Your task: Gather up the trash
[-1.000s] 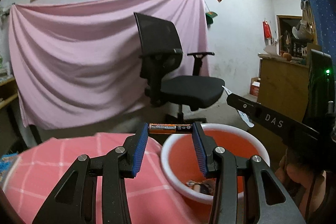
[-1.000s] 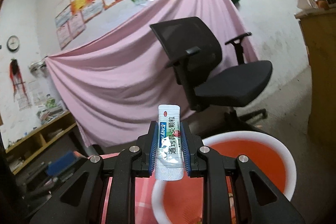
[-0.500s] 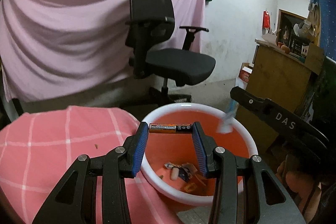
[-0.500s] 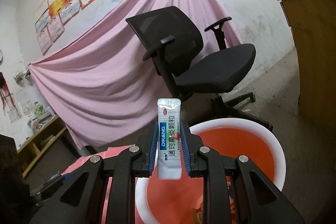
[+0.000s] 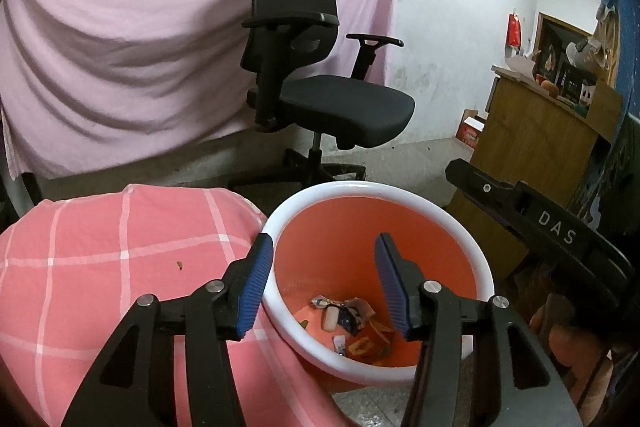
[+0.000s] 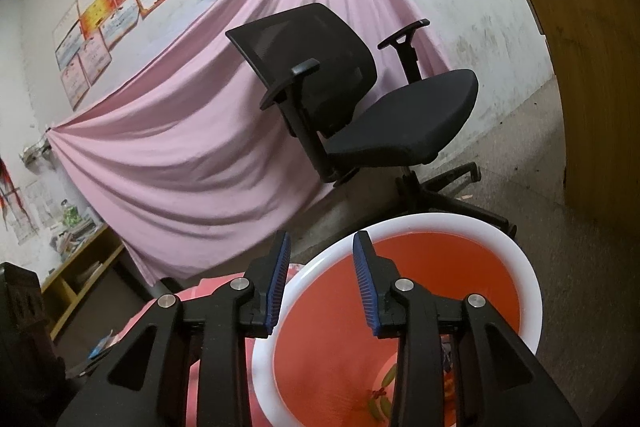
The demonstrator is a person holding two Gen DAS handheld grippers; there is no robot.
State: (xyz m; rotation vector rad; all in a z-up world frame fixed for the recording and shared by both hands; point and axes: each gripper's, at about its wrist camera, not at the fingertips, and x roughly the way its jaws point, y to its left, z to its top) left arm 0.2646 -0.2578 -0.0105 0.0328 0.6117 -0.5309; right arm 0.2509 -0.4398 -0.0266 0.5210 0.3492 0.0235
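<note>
An orange bin with a white rim (image 5: 476,259) stands on the floor beside the pink checked cloth (image 5: 100,247). Several bits of trash (image 5: 348,323) lie at its bottom. My left gripper (image 5: 324,247) is open and empty above the bin's mouth. My right gripper (image 6: 322,247) is open and empty over the near rim of the same bin (image 6: 532,291). Its black body (image 5: 540,223), marked DAS, shows at the right of the left wrist view. The battery and the sachet are no longer between the jaws.
A black office chair (image 5: 320,99) stands just behind the bin, in front of a pink sheet (image 5: 120,47) hung on the wall. A wooden cabinet (image 5: 536,147) is at the right. Low wooden shelves (image 6: 80,267) stand at the left.
Both grippers have opened over the bin. The battery has left the left jaws and the white sachet has left the right jaws. Both views have tilted down toward the bin.
</note>
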